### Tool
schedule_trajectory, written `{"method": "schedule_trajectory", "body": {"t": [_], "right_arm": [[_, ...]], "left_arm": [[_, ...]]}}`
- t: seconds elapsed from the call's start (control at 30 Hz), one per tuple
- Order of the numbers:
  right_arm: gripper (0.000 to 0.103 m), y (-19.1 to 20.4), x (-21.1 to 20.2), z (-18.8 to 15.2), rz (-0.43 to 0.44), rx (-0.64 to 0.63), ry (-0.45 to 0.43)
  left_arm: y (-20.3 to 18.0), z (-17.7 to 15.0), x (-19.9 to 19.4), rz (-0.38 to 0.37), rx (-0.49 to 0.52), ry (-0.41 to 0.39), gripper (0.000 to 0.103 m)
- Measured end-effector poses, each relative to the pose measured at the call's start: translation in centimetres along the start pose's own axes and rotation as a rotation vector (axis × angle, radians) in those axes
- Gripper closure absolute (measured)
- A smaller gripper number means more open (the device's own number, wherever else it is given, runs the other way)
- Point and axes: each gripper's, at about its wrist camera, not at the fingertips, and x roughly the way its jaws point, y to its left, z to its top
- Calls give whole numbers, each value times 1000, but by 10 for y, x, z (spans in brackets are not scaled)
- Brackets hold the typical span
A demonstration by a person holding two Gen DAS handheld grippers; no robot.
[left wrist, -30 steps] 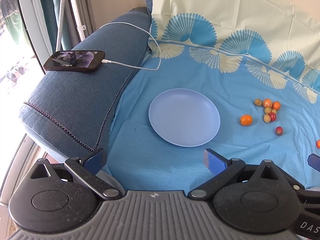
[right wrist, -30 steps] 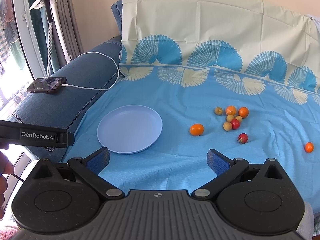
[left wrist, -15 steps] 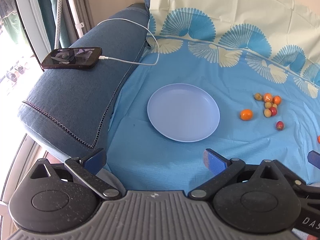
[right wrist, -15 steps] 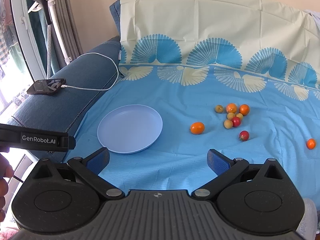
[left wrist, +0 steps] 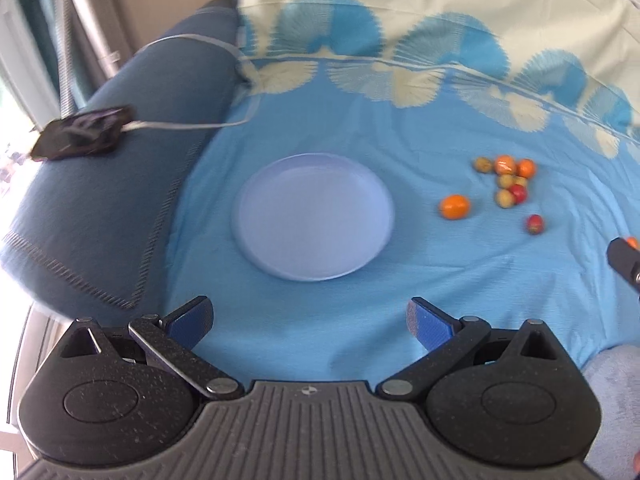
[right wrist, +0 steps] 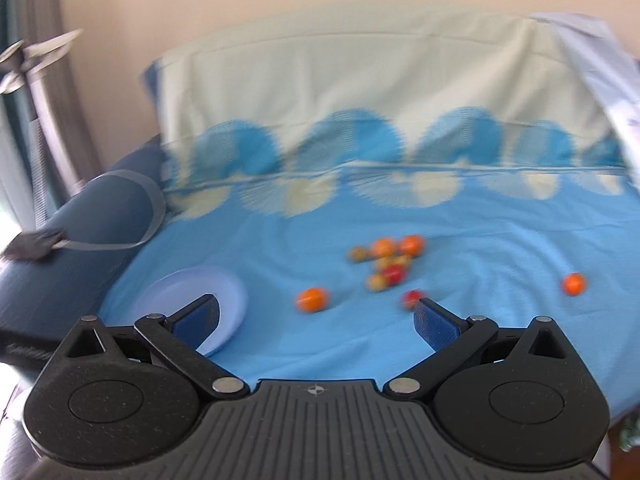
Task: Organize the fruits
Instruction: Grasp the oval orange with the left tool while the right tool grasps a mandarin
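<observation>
While both my left fingers [left wrist: 308, 316] and right fingers [right wrist: 316, 318] hang spread wide and empty over the sheet [left wrist: 360, 320], the plate [left wrist: 312, 216] lies bare. Right of the plate sits one orange [left wrist: 455, 207]; beyond it clusters small fruit [left wrist: 506, 180]. Left of the plate, a phone [left wrist: 82, 132] rests on the armrest.

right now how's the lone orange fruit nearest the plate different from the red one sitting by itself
The orange fruit is plainly bigger than the lone red fruit. It is orange all over, while the red one is dark red. It also lies closer to the plate; the red one lies farther out, below the cluster. Both are round, rest loose on the blue sheet and touch no other fruit.
</observation>
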Motion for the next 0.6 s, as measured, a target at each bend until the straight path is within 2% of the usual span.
{"method": "schedule_trajectory", "body": {"t": [0.03, 0.1, 0.13, 0.23, 0.33, 0.47, 0.6], "right_arm": [[0, -13, 3, 1, -34, 18, -8], [0, -43, 8, -1, -105, 62, -18], [0, -59, 11, -2, -142, 85, -18], [0, -107, 20, -9, -249, 170, -9], [0, -153, 36, -15, -341, 242, 14], [1, -217, 66, -14, -451, 316, 32], [1, -279, 114, -12, -507, 404, 62]], "left_arm": [[-12, 4, 4, -10, 13, -21, 0], [-34, 13, 14, -45, 37, -12, 0], [-43, 16, 20, -75, 46, 33, 0], [-79, 32, 42, -115, 85, 52, 0], [-110, 43, 71, -146, 116, 114, 0], [-148, 59, 119, -143, 144, 173, 0], [-178, 72, 165, -109, 179, 187, 0]]}}
